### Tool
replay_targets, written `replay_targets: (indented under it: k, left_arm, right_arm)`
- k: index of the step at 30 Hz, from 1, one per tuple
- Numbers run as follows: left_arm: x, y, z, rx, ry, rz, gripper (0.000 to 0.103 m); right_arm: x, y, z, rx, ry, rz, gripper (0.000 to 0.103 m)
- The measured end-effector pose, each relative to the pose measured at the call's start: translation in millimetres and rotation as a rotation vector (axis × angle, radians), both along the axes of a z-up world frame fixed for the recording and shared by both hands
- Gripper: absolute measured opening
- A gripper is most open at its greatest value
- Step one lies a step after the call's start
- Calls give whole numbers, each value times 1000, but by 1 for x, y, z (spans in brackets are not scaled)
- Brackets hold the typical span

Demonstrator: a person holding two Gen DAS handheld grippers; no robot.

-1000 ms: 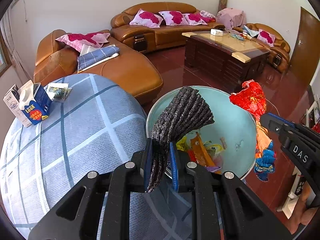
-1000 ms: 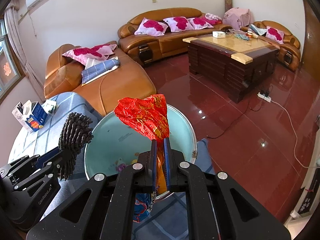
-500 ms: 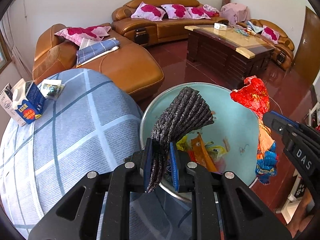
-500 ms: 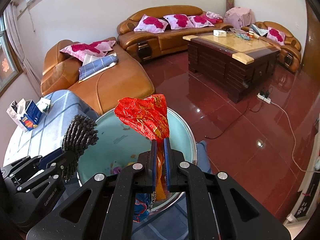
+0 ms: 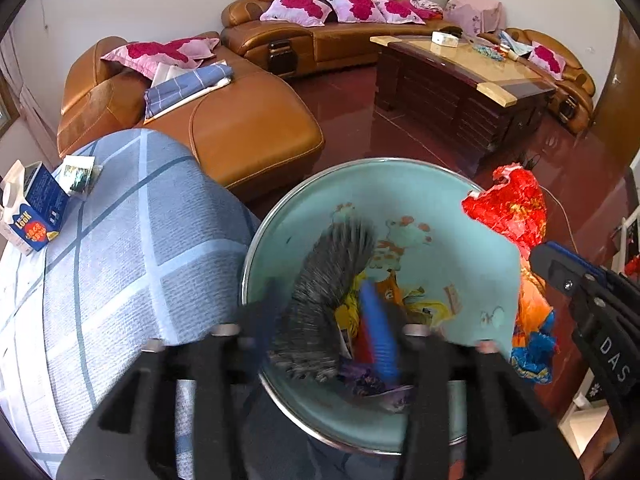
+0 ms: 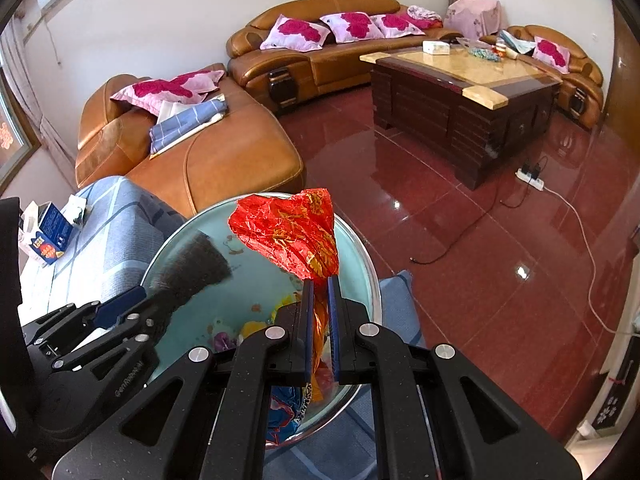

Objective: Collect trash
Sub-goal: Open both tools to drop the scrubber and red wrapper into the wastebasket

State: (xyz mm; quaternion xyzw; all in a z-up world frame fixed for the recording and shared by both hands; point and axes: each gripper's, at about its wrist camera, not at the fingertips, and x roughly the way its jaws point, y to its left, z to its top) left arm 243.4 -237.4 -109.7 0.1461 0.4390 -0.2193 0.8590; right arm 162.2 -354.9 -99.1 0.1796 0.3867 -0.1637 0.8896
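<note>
Living-room floor behind teal basin [image 5: 492, 240]: left gripper [image 5: 328, 320] fingers now opening, dark knitted cloth [image 5: 328, 280] dropping in; right gripper [image 6: 319, 308] clamped on red wrapper [image 6: 288, 232], release pending.

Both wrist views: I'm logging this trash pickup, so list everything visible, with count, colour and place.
basin: one, teal, beside the table, wrappers in its bottom
grey cloth: one, dark grey, blurred, over the basin between the opening left jaws
red wrapper: one, red and gold, above the basin
tablecloth: one, blue checked, on the table
carton: one, blue and white, on the tablecloth
sofa: brown leather sectional, along the walls
pillows: several, pink
coffee table: one, dark wood
power strip: one, white, on the red floor
left gripper: black, opening
right gripper: black, shut on the red wrapper
</note>
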Motion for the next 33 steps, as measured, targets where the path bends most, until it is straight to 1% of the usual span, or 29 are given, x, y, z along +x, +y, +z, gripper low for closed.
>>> replay_targets:
  k: [1,5,7,8,10,13,16,18,19,23,25,27,28,29,30,31,32,33]
  left_arm:
    - [-1,0,2,2,-11,3,57]
    - [1,8,8,-13,-13,21,57]
    - [4,15,12,-22,-25,40,59]
    - [5,18,13,-21,-26,47,61]
    - [6,26,15,-19,-33,60,63]
    - [5,35,17,4,-57,76,63]
    - [6,45,17,-1,-45,93,63]
    - [5,50,16,2,-47,106,64]
    - [6,53,16,1,-44,111,64]
    - [6,55,15,2,-34,104,65]
    - [4,54,15,2,-30,97,65]
    - [0,51,12,0,-19,80,65]
    - [0,49,10,4,-13,76,65]
    - [-2,48,8,10,-5,76,65]
    - [-4,48,6,7,6,77,65]
    - [-6,49,5,4,12,78,65]
    - [-10,50,5,1,15,84,65]
    - [-14,50,5,-1,12,84,65]
  right_arm:
    - [0,-1,0,3,0,2,8]
    - [-2,-7,1,15,-11,-6,8]
    - [-2,-8,0,29,-14,-5,8]
    - [-1,-6,0,27,-12,0,8]
    - [2,-3,-2,18,-9,10,8]
    - [11,0,-4,22,-8,16,8]
    - [23,2,-11,47,6,32,10]
    - [29,6,-14,40,5,38,23]
    - [30,8,-14,29,-4,42,33]
    - [25,9,-10,30,-19,35,34]
    - [18,10,-5,21,-32,30,34]
    - [8,11,0,10,-52,24,37]
    - [3,11,2,10,-63,22,43]
    - [-3,12,5,5,-78,18,53]
    - [-9,13,6,-7,-89,7,59]
    - [-13,12,7,-14,-98,-1,70]
    - [-19,13,8,-20,-111,-12,76]
    - [-25,14,9,-22,-119,-16,78]
